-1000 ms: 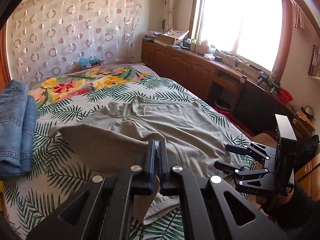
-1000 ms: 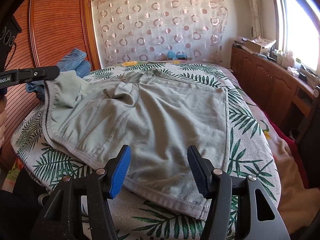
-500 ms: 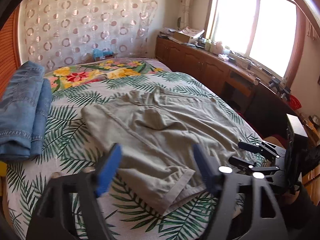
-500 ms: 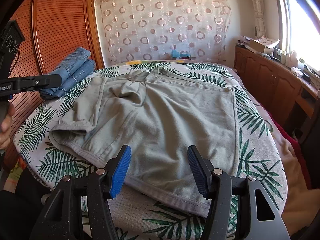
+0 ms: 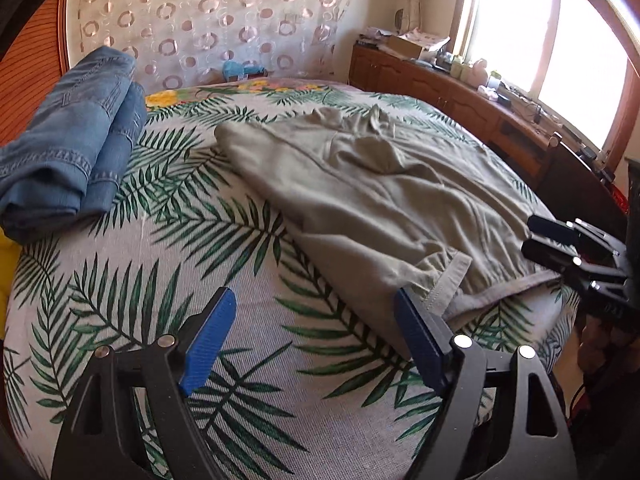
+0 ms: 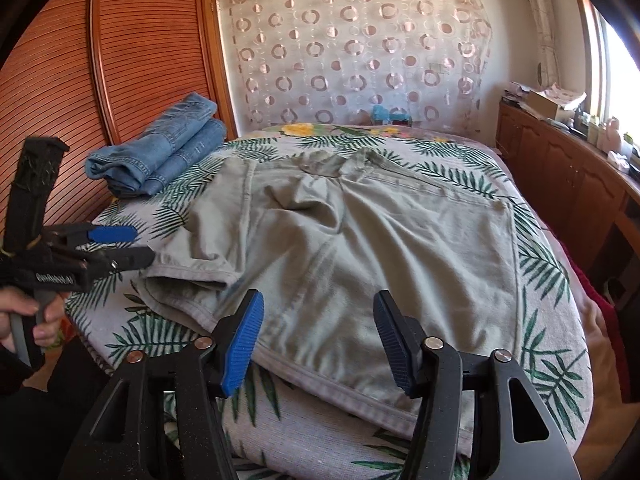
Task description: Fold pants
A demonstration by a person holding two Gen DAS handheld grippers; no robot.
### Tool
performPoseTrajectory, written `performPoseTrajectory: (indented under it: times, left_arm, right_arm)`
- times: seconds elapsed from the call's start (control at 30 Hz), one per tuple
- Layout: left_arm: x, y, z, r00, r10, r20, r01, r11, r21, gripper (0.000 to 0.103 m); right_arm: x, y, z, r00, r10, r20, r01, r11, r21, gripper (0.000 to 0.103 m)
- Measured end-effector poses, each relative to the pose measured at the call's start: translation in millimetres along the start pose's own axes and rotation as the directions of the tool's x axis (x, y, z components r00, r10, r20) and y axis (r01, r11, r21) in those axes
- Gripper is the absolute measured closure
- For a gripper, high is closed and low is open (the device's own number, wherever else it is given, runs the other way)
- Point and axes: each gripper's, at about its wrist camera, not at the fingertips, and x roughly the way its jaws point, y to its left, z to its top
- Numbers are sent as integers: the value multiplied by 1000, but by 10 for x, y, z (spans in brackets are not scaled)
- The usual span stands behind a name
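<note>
Both spread wide, pinching nothing: left tool (image 5: 310,336) just beside the folded-over hem of the gray pants (image 5: 360,192), right tool (image 6: 318,336) over their near edge.

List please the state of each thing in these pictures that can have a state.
grey-green pants: lying on the bed, one leg folded over, not held.
blue jeans: folded, lying beside the pants.
left claw: open, holding nothing.
right claw: open, holding nothing.
</note>
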Motion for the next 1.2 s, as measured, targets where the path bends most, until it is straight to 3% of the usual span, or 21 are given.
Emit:
performPoseTrajectory:
  times: [0.33, 0.57, 0.63, 1.0, 1.2]
  left_arm:
    - [2, 31, -145, 1000, 22, 11, -22, 1000, 3, 21]
    - [-8, 38, -170, 999, 18, 29, -18, 1000, 3, 21]
    - [-14, 40, -182, 999, 16, 34, -16, 1000, 5, 21]
    - [-27, 29, -187, 999, 20, 40, -20, 1000, 10, 21]
    - [-58, 42, -158, 999, 4, 35, -4, 1000, -11, 21]
  right_arm:
    - [180, 160, 134, 997, 77, -23, -78, 996, -38, 64]
    - [420, 274, 182, 987, 147, -71, -150, 988, -34, 64]
    - [528, 322, 181, 982, 162, -96, -167, 985, -38, 69]
    - [761, 329, 242, 970, 189, -152, -193, 981, -9, 75]
    - [736, 327, 245, 972, 198, -128, -199, 980, 9, 97]
